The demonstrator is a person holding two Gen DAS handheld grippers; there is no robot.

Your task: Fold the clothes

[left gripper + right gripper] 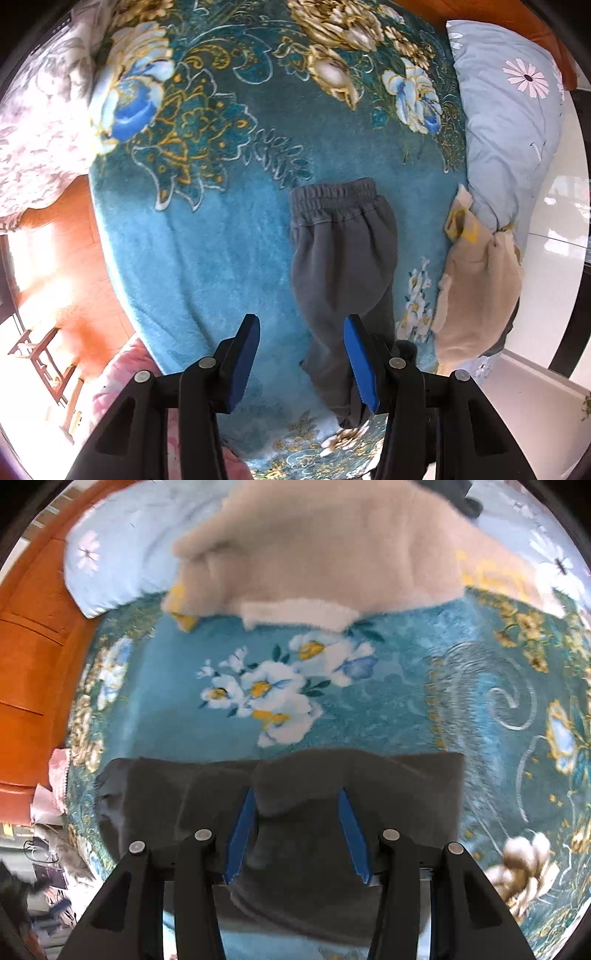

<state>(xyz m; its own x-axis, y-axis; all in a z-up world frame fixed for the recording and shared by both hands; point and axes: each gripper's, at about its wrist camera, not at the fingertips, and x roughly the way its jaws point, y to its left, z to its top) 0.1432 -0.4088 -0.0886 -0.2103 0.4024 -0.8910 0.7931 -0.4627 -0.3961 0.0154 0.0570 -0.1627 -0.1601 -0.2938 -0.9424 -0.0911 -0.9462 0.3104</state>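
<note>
Dark grey sweatpants (pixel 343 258) lie folded lengthwise on a teal floral blanket (pixel 207 240), waistband far, legs running toward me. My left gripper (pixel 301 328) is open above the blanket, its right finger (pixel 360 365) over the lower leg, nothing held. In the right wrist view the same grey pants (pixel 177 794) lie across the bottom. My right gripper (pixel 295 794) is open, and a fold of the grey cloth covers the space between its blue fingers (pixel 242 830).
A fuzzy beige garment (pixel 476 295) lies to the right of the pants, also in the right wrist view (pixel 314 554). A light blue pillow (pixel 509 118) sits behind it. A white floral quilt (pixel 40 122) lies at left. An orange wooden floor (pixel 62 266) lies beyond the bed's edge.
</note>
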